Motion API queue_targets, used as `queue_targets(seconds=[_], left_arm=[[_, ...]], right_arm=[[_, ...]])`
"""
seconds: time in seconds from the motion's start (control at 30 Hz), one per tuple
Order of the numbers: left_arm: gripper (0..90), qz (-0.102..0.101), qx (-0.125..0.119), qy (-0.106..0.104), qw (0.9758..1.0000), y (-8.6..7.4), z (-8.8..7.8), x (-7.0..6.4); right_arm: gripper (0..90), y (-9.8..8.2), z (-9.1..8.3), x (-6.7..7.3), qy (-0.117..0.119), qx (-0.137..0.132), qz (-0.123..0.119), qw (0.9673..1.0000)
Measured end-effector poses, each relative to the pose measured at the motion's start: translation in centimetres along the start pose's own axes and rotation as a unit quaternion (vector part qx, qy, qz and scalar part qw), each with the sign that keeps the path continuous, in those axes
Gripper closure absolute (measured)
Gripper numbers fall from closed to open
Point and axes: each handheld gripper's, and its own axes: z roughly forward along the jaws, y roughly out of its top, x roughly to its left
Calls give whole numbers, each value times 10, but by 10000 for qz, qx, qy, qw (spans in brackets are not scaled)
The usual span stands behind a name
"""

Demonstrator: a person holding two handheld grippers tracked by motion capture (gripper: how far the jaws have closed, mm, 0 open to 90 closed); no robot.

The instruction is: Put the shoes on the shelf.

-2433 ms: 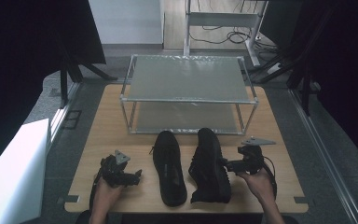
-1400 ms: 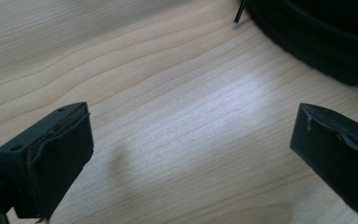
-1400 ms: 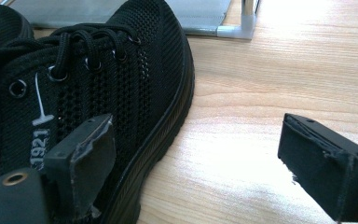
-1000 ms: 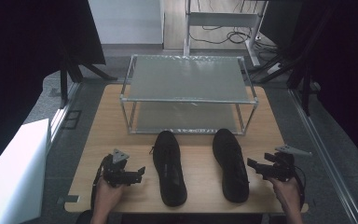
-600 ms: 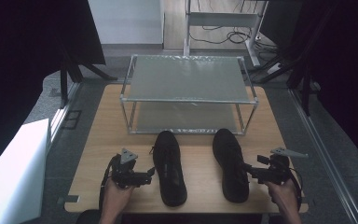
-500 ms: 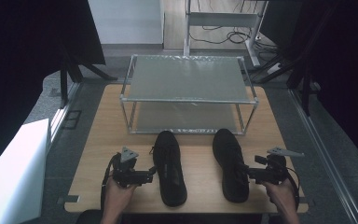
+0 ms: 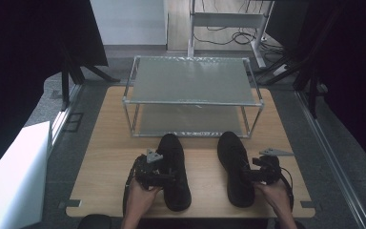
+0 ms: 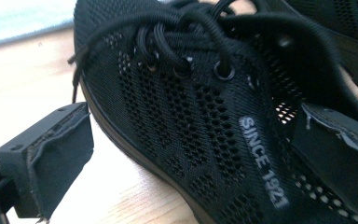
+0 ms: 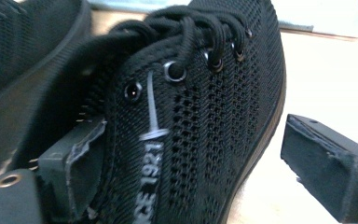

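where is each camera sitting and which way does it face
high view: above the person's table edge, looking forward and down on the wooden table, metal two-tier rack, both hands.
left gripper view: on the left gripper, facing the left black mesh lace-up shoe; jaws straddle its side.
right gripper view: on the right gripper, facing the right black mesh shoe.
shared: both shoes also show in the high view.

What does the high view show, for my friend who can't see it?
Two black shoes lie side by side on a wooden table, and a person reaches a gripper to each: the left gripper at the left shoe, the right gripper at the right shoe. Behind them stands an empty two-shelf rack.
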Motion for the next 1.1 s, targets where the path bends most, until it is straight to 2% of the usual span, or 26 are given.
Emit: queue_targets(seconds=[0.07, 0.1, 0.2, 0.27, 0.3, 0.37, 0.4, 0.47, 0.5, 0.57, 0.67, 0.73, 0.77, 0.83, 0.9, 0.97, 1.1], left_arm=[[0, 36, 55, 56, 10000, 0, 4, -1], [0, 68, 150, 146, 9998, 0, 11, -1], [0, 86, 294, 298, 9991, 0, 25, -1], [6, -24, 323, 181, 9993, 0, 30, 2], [38, -30, 342, 142, 9993, 0, 31, 2], [65, -15, 315, 236, 9992, 1, 32, 1], [100, -5, 286, 299, 9991, 1, 30, 2], [243, 77, 170, 457, 9988, 2, 26, 5], [318, 68, 146, 461, 9988, 2, 26, 8], [414, 53, 122, 479, 9988, 3, 24, 14], [529, 185, 164, 625, 9977, 5, 23, 18], [623, 295, 174, 737, 9967, 5, 21, 18], [659, 295, 171, 782, 9964, 5, 20, 19], [737, 279, 114, 910, 9954, 4, 19, 23], [778, 196, 52, 761, 9969, 3, 17, 29], [786, 142, 52, 703, 9974, 3, 16, 33], [792, -70, -9, 433, 9990, 2, 14, 42]], right_arm=[[159, -1, 8, 3, -185, 68, -109, 9997], [194, -1, 11, 4, -274, 109, -135, 9995], [274, -1, 15, 5, -458, 129, -79, 9988], [331, -1, 15, 6, -592, 120, -125, 9981], [367, -2, 15, 6, -675, 68, -149, 9976], [407, -2, 14, 4, -725, -14, -113, 9973], [429, -3, 14, 4, -743, -40, -103, 9972], [484, -3, 14, 4, -846, -100, -124, 9963], [522, -3, 13, 5, -928, -114, -164, 9955], [584, -3, 12, 6, -1073, -163, -247, 9938], [652, -3, 11, 6, -1199, -193, -260, 9923], [691, -4, 9, 6, -1228, -225, -192, 9920], [725, -4, 7, 5, -1210, -294, -169, 9921], [739, -4, 4, 2, -1091, -366, 31, 9934], [747, -4, 2, -1, -1012, -402, 159, 9939], [751, -4, 1, -4, -942, -418, 306, 9942], [756, -4, -2, -8, -777, -432, 521, 9947]])
